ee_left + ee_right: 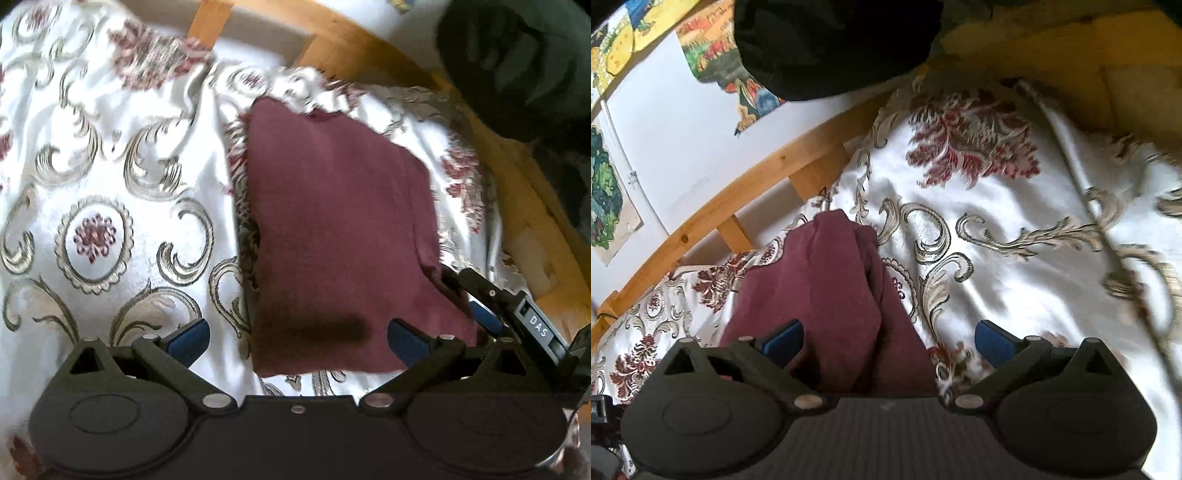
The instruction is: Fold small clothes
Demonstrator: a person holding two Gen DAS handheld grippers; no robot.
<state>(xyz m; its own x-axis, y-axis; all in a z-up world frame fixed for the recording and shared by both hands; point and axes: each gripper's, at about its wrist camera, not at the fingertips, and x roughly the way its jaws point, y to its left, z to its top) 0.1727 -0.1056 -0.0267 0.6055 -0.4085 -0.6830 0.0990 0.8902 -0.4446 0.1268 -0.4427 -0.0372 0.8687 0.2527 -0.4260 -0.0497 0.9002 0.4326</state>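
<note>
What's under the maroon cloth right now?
The maroon cloth lies folded on the white patterned bedspread, which shows on every side of it. Whatever lies directly beneath the cloth, or between its folds, is covered and cannot be seen.

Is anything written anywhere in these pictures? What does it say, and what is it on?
"DAS": white letters on the black body of the right gripper, seen in the left wrist view.
A white mark on the black device at the right wrist view's left edge is cut off, unreadable.
The wall posters show no readable words.

Maroon garment (332,229) — folded into a flat rectangle — lies on the patterned bedspread (110,184).
</note>
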